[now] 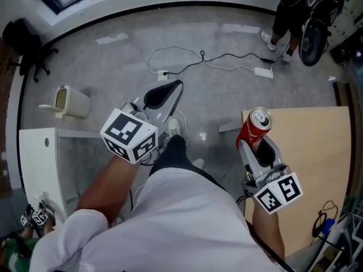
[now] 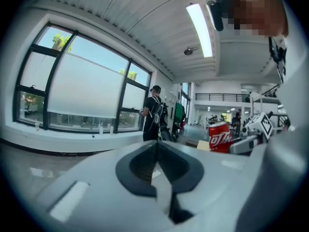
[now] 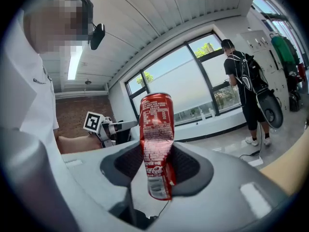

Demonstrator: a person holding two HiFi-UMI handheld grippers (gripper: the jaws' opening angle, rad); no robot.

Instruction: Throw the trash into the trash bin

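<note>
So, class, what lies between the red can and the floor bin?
In the head view, the left gripper and the person's shoe lie between can and bin.

Bright, even daylight from the large window (image 2: 82, 86), helped by a glowing ceiling strip (image 2: 200, 29) up to the right of it. Washed-out glare across the panes. Heavy fisheye bending and dark corners in both gripper views. Blurred close to the lens, sharper toward the window. Only faint shadows on the floor (image 1: 227, 67) below it.
</note>
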